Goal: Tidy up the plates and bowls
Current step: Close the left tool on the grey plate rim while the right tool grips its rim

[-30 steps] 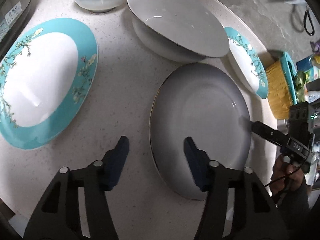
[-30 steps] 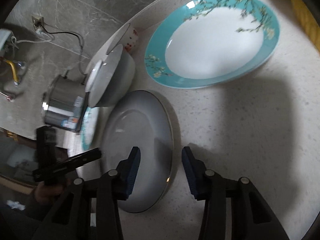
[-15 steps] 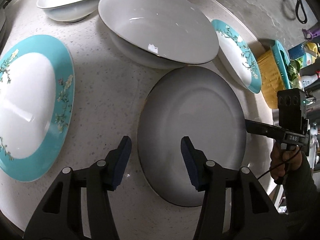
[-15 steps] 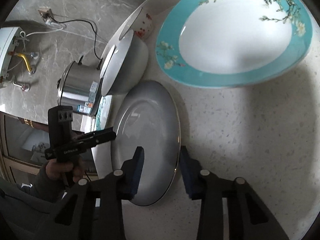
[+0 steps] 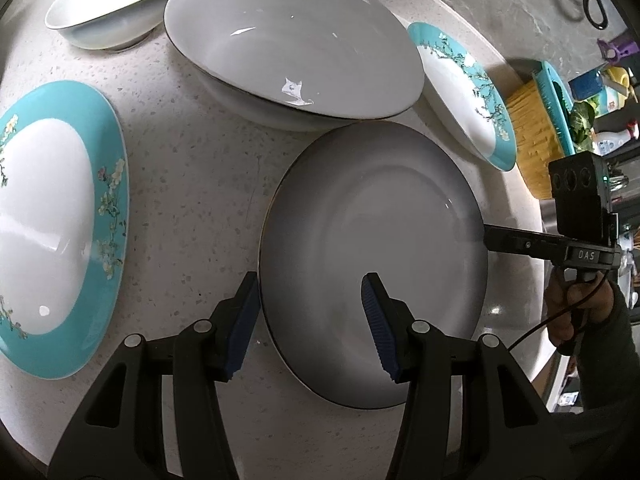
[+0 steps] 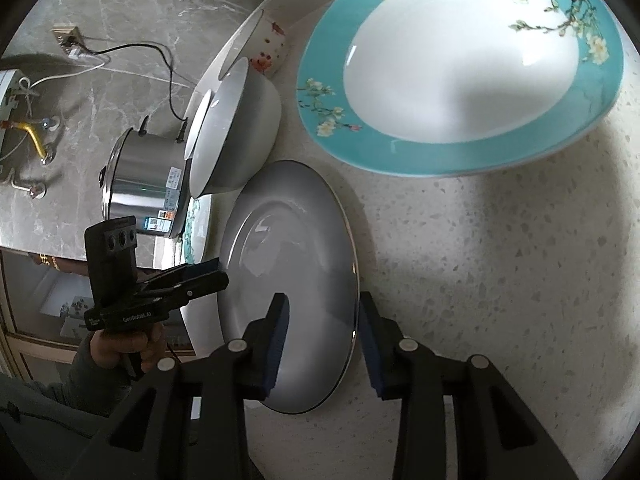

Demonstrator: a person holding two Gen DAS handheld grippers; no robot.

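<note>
Both claws have closed in on the round grey gold-rimmed plate [image 5: 372,256] since a second ago, each now straddling an opposite edge of it. On the left claw [image 5: 310,320], the blue-padded jaws stand wide, one pad outside the plate's near rim over the speckled white stone desk [image 5: 192,168], the other above the plate's face; neither pad visibly presses the rim. Across the plate, the right claw [image 6: 320,330] likewise stands apart around the rim, one pad over the plate's face, the other over the desk just beside the gold edge, not clamped. In the left wrist view that right claw appears as a black tool reaching the plate's far edge, gripped by the right hand [image 5: 572,308]; in the right wrist view the left claw meets the opposite edge, held by the left hand [image 6: 124,344]. The grey plate lies flat on the desk. Just beyond it sits a large white oval bowl [image 5: 292,40], its rim overhanging the plate's edge, with a smaller white bowl [image 5: 116,8] behind. A big turquoise-rimmed blossom-patterned plate [image 5: 52,220] lies to the left, and a second turquoise blossom plate [image 5: 464,88] lies to the right near a yellow-bristled teal brush [image 5: 536,128].
</note>
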